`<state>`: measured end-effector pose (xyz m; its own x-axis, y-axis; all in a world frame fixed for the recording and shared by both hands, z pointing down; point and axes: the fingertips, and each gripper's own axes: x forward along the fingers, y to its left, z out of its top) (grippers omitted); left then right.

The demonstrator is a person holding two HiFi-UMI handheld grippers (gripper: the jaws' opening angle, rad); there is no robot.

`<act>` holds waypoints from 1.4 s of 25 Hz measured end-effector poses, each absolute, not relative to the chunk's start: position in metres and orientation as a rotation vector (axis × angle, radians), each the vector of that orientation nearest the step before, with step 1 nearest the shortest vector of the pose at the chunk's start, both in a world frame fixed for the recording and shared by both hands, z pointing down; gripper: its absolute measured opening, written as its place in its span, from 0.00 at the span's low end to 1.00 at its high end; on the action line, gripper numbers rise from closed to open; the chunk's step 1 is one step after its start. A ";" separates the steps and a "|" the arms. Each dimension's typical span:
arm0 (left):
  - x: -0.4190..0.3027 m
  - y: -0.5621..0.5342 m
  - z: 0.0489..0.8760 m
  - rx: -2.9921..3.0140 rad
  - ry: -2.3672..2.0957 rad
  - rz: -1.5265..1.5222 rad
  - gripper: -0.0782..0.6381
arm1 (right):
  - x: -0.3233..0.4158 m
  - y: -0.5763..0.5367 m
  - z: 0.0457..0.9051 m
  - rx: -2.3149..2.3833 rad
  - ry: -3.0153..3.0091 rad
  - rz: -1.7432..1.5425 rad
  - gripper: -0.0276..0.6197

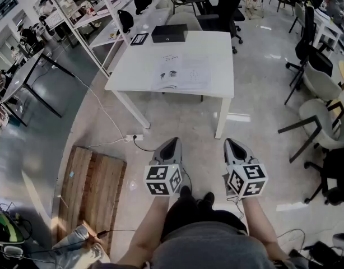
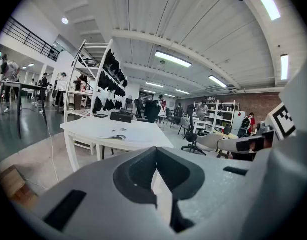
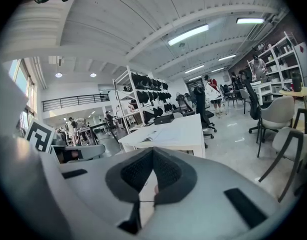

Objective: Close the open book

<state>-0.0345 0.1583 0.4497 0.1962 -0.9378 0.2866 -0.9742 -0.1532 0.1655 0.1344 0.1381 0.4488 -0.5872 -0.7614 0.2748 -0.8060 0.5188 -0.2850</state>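
Head view: I'm standing on the floor well short of the white rectangular surface (image 1: 217, 49). The open book with white printed pages (image 1: 180, 72) lies flat near the surface's front edge, both halves spread. A flat black box (image 1: 169, 33) sits at the far edge, well apart from the book. The left claw (image 1: 171, 142) and right claw (image 1: 232, 142) are side by side in front of me, pointing at the surface and touching nothing. A white power strip with its cable (image 1: 135, 137) lies on the floor just ahead and to my left.

Left gripper view: the left claw is clenched, tips pressed together with nothing between them. The book (image 2: 115, 136) shows far off on the surface, above the jaw tips.

Right gripper view: the right claw reads clenched too, and empty. The book (image 3: 151, 135) lies beyond it, toward the surface's near corner.

My worry from here is the approach and the first touch. Stepping in carelessly could snag that cable. With clenched tips I can only push a page edge; on a smooth top I'd expect the whole book to skate away, or a thin sheet to crease instead of one half folding over. I'd judge one claw should pin a half while the other lifts.
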 end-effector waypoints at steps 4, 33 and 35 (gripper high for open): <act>-0.030 0.161 0.456 2.134 -1.806 0.176 0.12 | 0.139 0.141 0.450 1.359 -2.623 0.580 0.05; -0.042 0.147 0.459 2.021 -1.798 0.089 0.20 | 0.152 0.131 0.448 1.360 -2.667 0.673 0.05; -0.044 0.141 0.461 2.011 -1.789 0.074 0.22 | 0.150 0.126 0.447 1.358 -2.668 0.672 0.05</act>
<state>-0.0445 0.1410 0.4607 0.1592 -0.9314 0.3275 -0.9552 -0.0615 0.2894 0.1495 0.1255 0.4472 -0.6063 -0.7524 0.2574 -0.7846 0.5132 -0.3479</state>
